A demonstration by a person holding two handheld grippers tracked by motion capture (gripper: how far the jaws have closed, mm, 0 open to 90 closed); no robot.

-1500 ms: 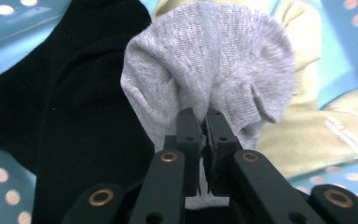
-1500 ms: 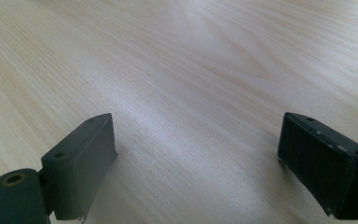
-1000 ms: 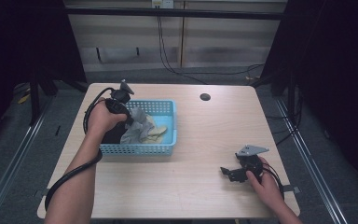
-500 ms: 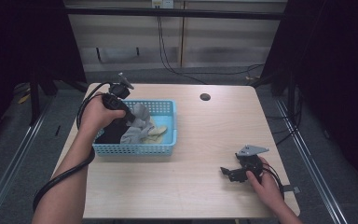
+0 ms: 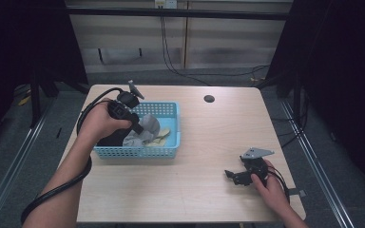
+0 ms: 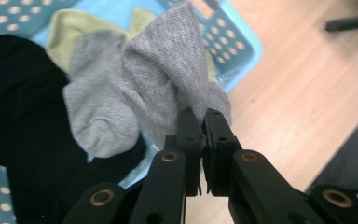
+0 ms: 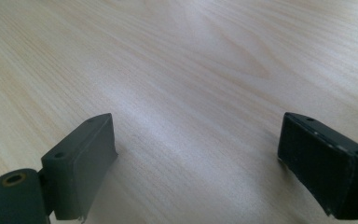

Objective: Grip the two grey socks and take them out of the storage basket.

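A light blue plastic basket stands left of centre on the wooden table. In it lie a grey sock, a pale yellow cloth and a black garment. My left gripper is over the basket, shut on the grey sock, which bunches up above the jaws; a second grey sock hangs beside it. My right gripper rests low on the table near the front right, open, with bare wood between its jaws.
A small dark round hole sits in the table top near the far edge. The left gripper's black cable loops along the forearm. Dark curtains flank the table, and a floor with cables lies beyond it.
My left gripper has lifted and drawn slightly back over the basket with the grey sock in it. The right gripper has stayed where it was.
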